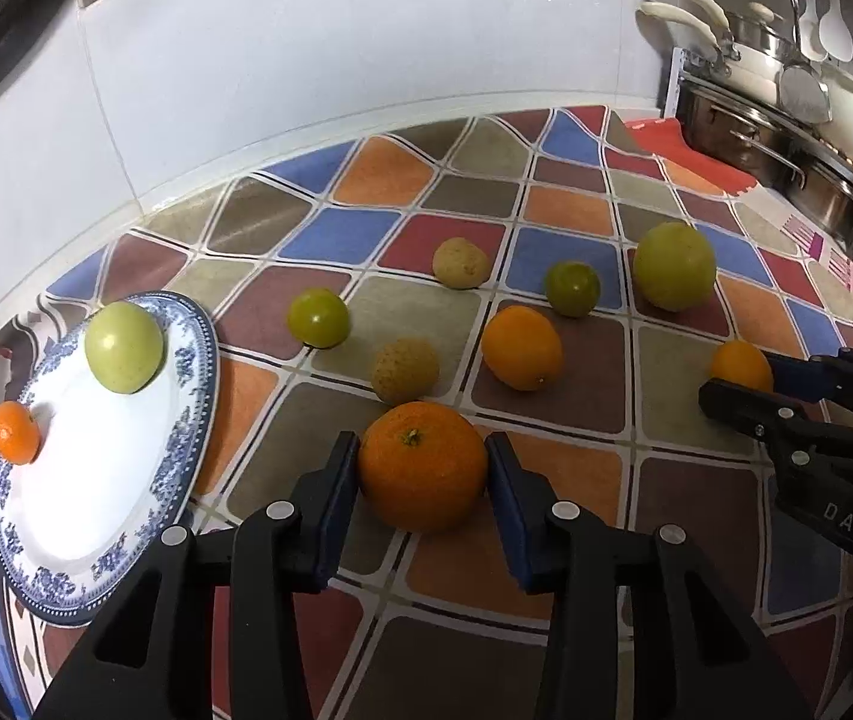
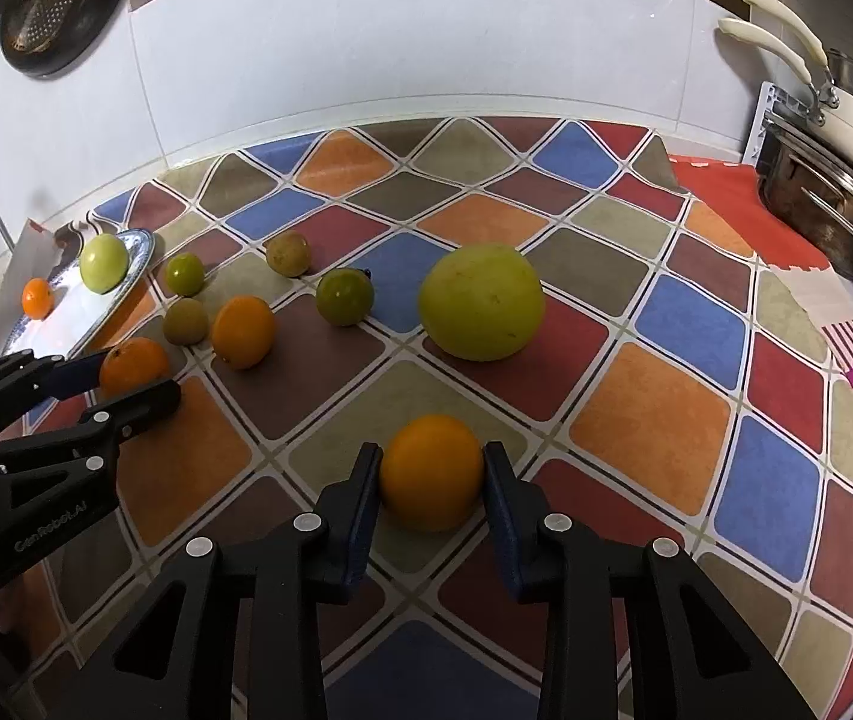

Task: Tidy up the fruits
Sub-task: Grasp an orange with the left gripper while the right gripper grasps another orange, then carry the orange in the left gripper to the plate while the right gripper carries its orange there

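In the left wrist view my left gripper (image 1: 423, 450) is shut on a large orange (image 1: 423, 465) that rests on the checkered tablecloth, with a pad pressed on each side. My right gripper (image 2: 432, 456) is shut on a smaller orange (image 2: 431, 471), which also sits on the cloth. To the left lies a blue-and-white plate (image 1: 186, 420) holding a pale green fruit (image 1: 124, 348) and a small mandarin (image 1: 16, 432). Another orange (image 1: 522, 348), two small green fruits (image 1: 318, 318) (image 1: 572, 288), two brownish fruits (image 1: 405, 369) (image 1: 460, 263) and a big green fruit (image 2: 480, 309) lie loose on the cloth.
A white tiled wall (image 1: 336, 60) runs along the back of the table. A rack of steel pots and pans (image 1: 786, 138) stands at the far right. A dark colander (image 2: 60, 0) hangs at the upper left. Bare cloth lies to the right of the big green fruit.
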Demonstrator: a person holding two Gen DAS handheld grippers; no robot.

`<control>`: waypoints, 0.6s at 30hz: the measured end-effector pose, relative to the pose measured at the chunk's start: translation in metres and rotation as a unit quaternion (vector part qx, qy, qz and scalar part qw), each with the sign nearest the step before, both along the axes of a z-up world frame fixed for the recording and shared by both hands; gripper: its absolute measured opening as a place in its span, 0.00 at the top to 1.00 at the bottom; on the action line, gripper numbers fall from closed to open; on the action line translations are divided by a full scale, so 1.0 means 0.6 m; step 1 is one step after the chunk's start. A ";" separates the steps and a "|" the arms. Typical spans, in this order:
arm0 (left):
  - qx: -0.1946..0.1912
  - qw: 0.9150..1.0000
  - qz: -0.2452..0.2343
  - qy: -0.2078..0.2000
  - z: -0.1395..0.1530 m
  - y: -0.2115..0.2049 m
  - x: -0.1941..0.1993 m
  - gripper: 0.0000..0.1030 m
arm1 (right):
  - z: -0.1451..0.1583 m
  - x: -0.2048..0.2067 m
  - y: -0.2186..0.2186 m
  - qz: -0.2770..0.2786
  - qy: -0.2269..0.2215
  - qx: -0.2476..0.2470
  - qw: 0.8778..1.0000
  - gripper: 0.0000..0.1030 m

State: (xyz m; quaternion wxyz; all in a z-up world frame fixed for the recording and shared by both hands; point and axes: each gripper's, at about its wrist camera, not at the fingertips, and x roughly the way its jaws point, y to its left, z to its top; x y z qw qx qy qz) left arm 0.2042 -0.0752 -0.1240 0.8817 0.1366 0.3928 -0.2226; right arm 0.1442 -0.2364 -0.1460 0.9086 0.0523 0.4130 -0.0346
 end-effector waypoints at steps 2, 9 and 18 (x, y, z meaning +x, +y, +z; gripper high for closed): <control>-0.003 1.000 0.002 -0.007 0.010 0.002 -0.005 0.60 | 0.004 -0.003 0.001 0.004 -0.004 0.001 1.000 0.67; -0.018 0.999 0.021 -0.019 0.042 0.019 -0.028 0.60 | 0.027 -0.015 0.009 0.016 -0.024 0.005 1.000 0.67; -0.039 0.997 0.046 -0.041 0.083 0.047 -0.072 0.60 | 0.067 -0.041 0.035 0.048 -0.057 0.003 0.997 0.67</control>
